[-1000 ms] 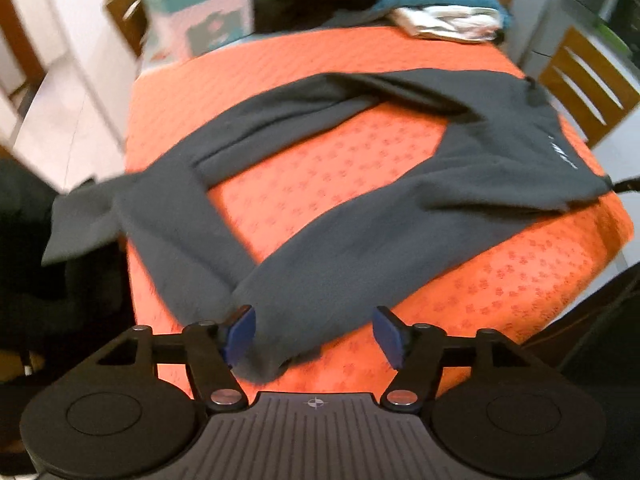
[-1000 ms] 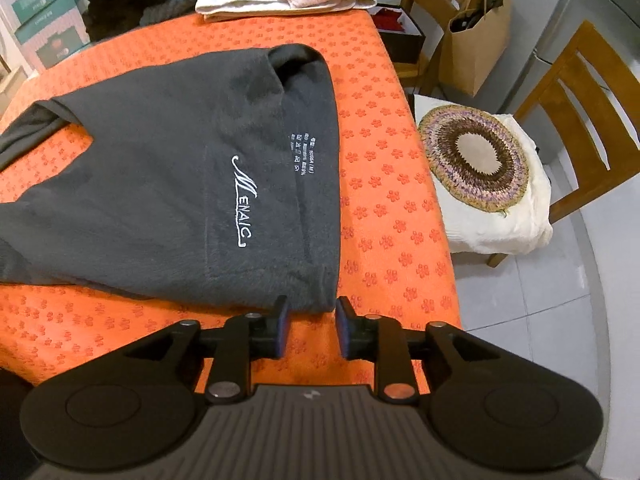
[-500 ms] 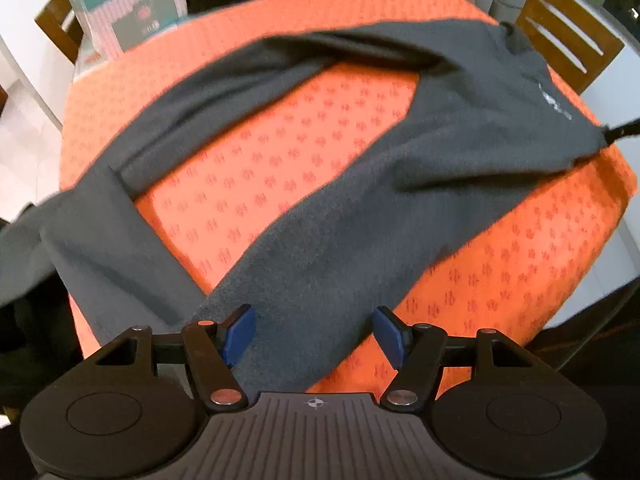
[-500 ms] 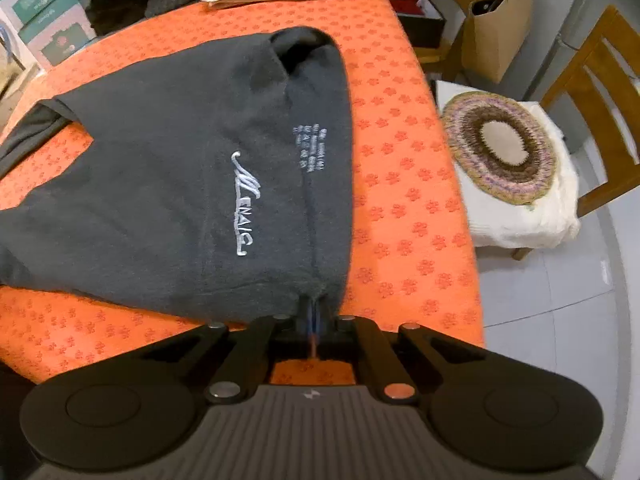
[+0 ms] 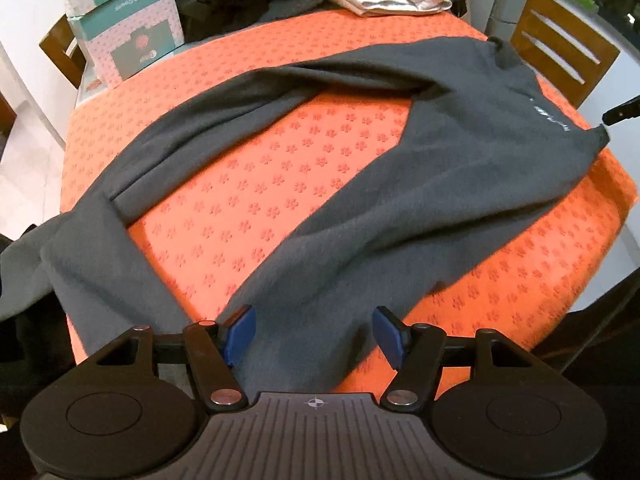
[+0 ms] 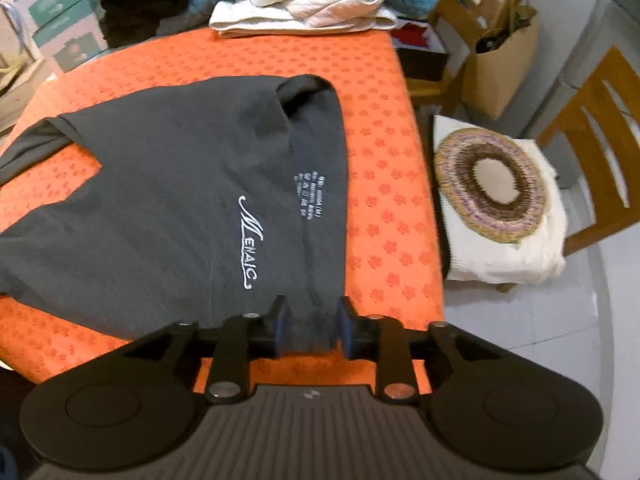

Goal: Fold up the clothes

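Note:
Dark grey leggings [image 5: 360, 216] lie spread in a V on the orange flower-print tablecloth [image 5: 280, 176]. My left gripper [image 5: 314, 336] is open, with one leg's end lying between its blue pads. In the right wrist view the waistband end with a white logo [image 6: 248, 240] faces me. My right gripper [image 6: 310, 332] is partly open, with the waistband corner [image 6: 316, 320] between its pads. The other leg [image 5: 80, 264] hangs off the table's left edge. The right gripper's tip shows at the far right of the left wrist view [image 5: 622, 112].
A pile of folded clothes [image 6: 304, 8] lies at the table's far end. Teal-and-pink boxes [image 5: 124, 20] stand at the far left. A wooden chair with a round woven mat [image 6: 492, 192] stands right of the table, a paper bag [image 6: 500, 60] behind it.
My right gripper shut at the waistband corner half a second ago and has now opened part way, with the fabric still between its pads. My left gripper moved forward over the leg end.

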Demonstrator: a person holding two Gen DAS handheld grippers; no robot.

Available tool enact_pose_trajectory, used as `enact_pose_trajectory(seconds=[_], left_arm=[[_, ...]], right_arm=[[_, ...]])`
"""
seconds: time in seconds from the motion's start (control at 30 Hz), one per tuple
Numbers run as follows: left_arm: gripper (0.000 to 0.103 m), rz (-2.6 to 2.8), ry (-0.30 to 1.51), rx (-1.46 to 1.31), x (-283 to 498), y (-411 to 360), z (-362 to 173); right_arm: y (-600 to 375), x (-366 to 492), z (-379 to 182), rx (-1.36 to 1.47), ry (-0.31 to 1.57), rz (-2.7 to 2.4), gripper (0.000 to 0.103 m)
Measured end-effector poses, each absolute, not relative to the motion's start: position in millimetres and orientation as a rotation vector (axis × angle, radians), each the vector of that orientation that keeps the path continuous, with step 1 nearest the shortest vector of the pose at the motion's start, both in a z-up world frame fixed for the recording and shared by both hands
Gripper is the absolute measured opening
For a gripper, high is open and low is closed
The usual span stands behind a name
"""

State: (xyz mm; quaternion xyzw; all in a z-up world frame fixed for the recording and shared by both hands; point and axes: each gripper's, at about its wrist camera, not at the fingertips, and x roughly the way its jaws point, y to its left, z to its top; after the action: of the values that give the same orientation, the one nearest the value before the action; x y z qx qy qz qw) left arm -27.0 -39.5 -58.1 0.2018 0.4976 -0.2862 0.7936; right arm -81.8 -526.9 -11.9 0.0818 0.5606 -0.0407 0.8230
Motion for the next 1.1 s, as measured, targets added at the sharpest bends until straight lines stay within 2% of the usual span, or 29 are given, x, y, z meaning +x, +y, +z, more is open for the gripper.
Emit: enact_pose_trajectory(seconds=[0.13, 0.37, 0.43, 0.53, 0.6, 0.87, 1.0, 1.07, 1.1], left_arm=[[0.063, -0.568, 1.075, 0.402, -24.2, -60.9, -53.5], [0.063, -0.387, 1.101, 0.102, 6.4, -97.1, -27.4], [0.063, -0.321, 1.106, 0.016, 19.8, -106.4, -24.0], [0.064, -0.245, 1.112, -0.116, 40.8, -112.0, -21.2], [0.067, -0.208, 1.116, -0.182, 53.2, -113.6, -21.4], [0.069, -0.129, 1.137, -0.312, 102.3, -123.9, -36.4], [0.073, -0.098, 1.140, -0.420, 129.8, -126.0, -50.5], [0.073, -0.078, 1.146, -0.485, 144.2, -125.9, -59.5], [0.073, -0.065, 1.152, -0.505, 150.4, -125.9, -64.0]], right_arm=[[-538.0, -65.8, -23.5, 0.166, 1.205, -0.033, 0.031], [-573.7, -16.2, -14.5, 0.200, 1.135, 0.063, 0.032], [-583.6, 3.5, -11.1, 0.240, 1.109, 0.081, 0.034], [-595.1, 33.8, -8.7, 0.299, 1.082, 0.110, 0.043], [-599.7, 55.7, -10.1, 0.346, 1.076, 0.124, 0.046], [-600.1, 122.4, -33.3, 0.440, 1.110, 0.145, 0.046], [-594.6, 140.2, -48.2, 0.467, 1.144, 0.134, 0.046], [-592.2, 144.3, -52.5, 0.474, 1.152, 0.128, 0.043], [-591.2, 144.9, -54.5, 0.475, 1.157, 0.121, 0.023]])
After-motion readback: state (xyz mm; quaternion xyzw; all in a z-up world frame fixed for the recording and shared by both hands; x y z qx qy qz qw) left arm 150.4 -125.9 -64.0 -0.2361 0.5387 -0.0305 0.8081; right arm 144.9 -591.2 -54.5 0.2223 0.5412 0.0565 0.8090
